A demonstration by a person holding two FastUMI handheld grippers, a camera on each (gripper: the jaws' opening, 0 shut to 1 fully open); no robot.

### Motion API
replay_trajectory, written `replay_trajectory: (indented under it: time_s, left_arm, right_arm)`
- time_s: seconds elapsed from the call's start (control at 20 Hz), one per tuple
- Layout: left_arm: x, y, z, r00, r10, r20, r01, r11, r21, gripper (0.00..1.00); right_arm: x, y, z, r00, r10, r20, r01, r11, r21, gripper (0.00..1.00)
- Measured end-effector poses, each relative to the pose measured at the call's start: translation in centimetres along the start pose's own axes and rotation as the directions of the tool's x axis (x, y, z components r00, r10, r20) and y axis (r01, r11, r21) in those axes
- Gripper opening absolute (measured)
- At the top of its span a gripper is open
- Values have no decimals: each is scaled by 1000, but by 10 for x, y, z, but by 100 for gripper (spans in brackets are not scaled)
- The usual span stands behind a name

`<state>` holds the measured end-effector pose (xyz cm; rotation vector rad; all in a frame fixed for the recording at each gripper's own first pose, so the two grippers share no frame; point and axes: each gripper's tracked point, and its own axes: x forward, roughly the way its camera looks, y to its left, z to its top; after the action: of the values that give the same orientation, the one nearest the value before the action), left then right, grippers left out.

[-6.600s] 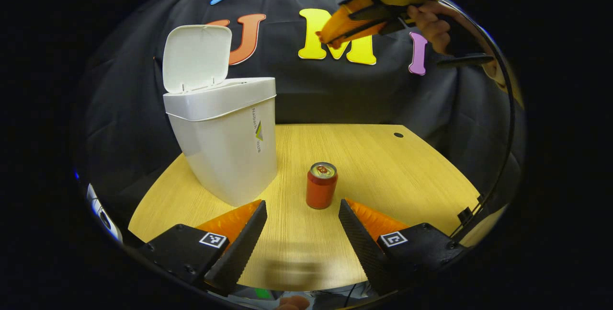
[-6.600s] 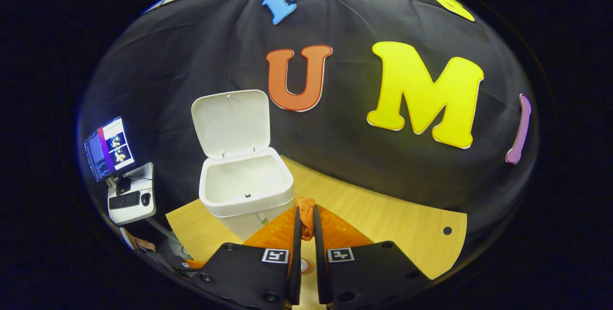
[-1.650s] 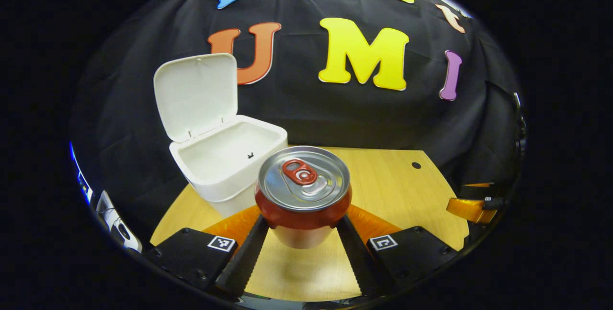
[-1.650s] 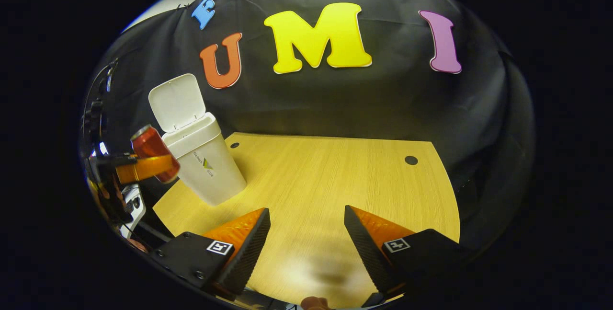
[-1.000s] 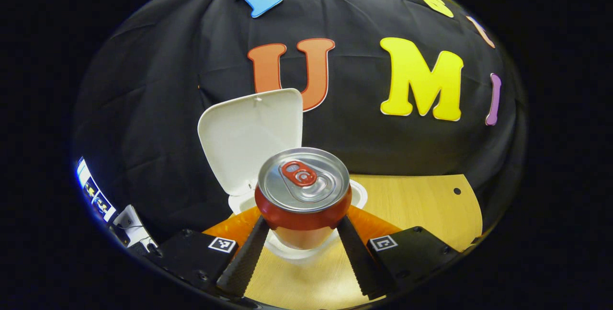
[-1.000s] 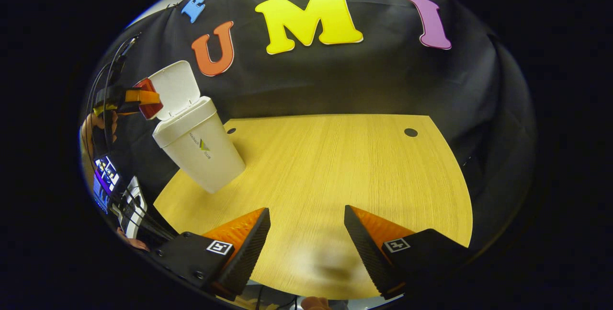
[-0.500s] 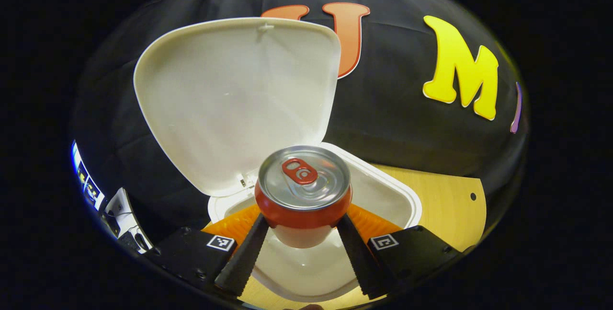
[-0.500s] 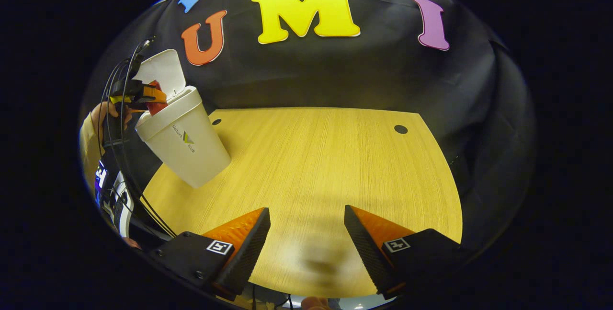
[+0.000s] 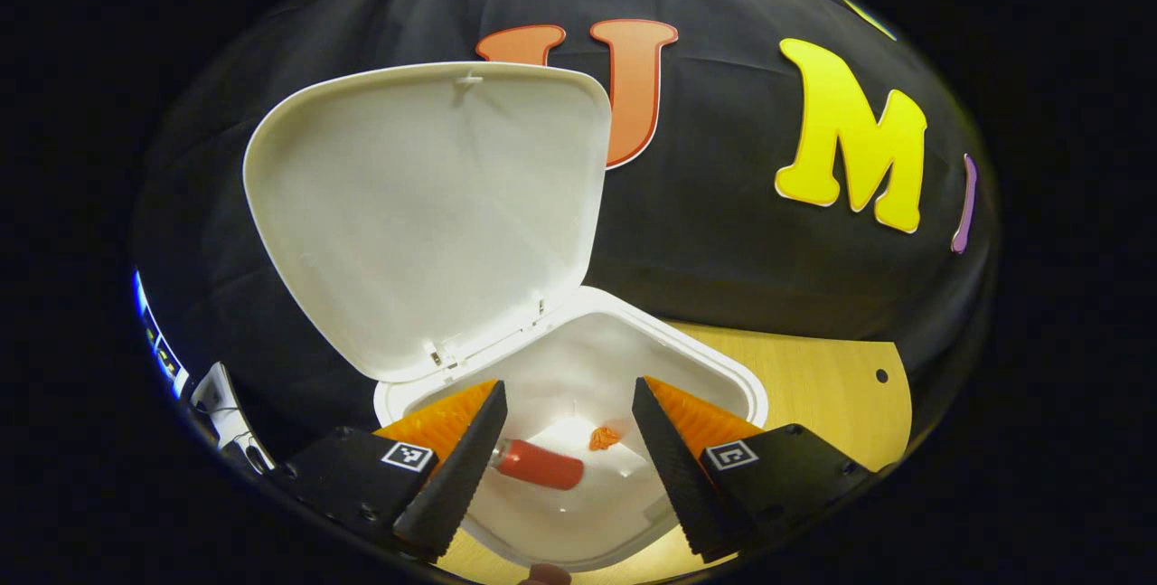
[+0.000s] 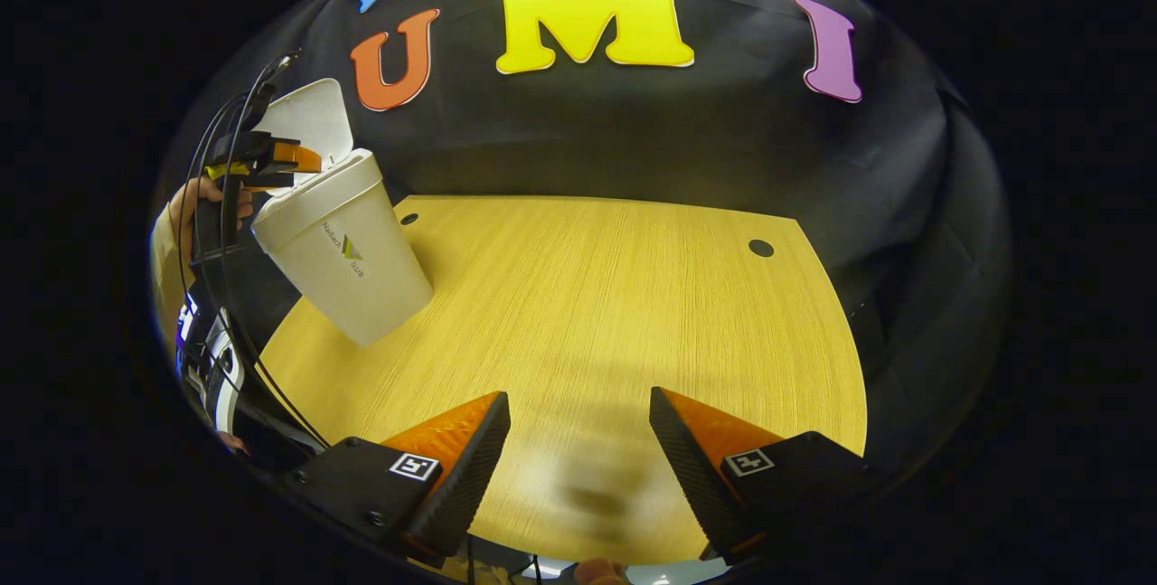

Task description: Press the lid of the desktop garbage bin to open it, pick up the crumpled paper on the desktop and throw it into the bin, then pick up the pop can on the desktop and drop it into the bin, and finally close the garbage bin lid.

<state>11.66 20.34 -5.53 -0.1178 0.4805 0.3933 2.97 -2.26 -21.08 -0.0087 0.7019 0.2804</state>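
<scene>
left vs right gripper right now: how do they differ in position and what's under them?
The left gripper hangs over the open bin, lid raised behind it; the right gripper sits over bare desktop, apart from the bin. Below the left gripper lie the pop can on its side and the crumpled paper inside the bin; nothing lies between the right gripper's fingers. Shared: both are open and hold nothing.

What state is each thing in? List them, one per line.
Garbage bin: open, upright on the table.
Lid: raised, tilted back.
Pop can: lying on its side inside the bin.
Crumpled paper: inside the bin, beside the can.
Left claw: open, empty, above the bin.
Right claw: open, empty, above the table.
</scene>
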Motion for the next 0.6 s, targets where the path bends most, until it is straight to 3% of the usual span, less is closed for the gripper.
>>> replay_trajectory:
  time_s: [0.45, 0.6]
  left_arm:
    - [-50, -1, 42, 993, 86, 75, -91, 994, 62, 93]
    - [-66, -2, 68, 988, 116, 103, -120, 992, 29, 93]
  right_arm:
    - [-14, -15, -3, 998, 62, 27, -62, 998, 14, 98]
    - [-17, -23, -8, 997, 72, 29, -73, 997, 28, 98]
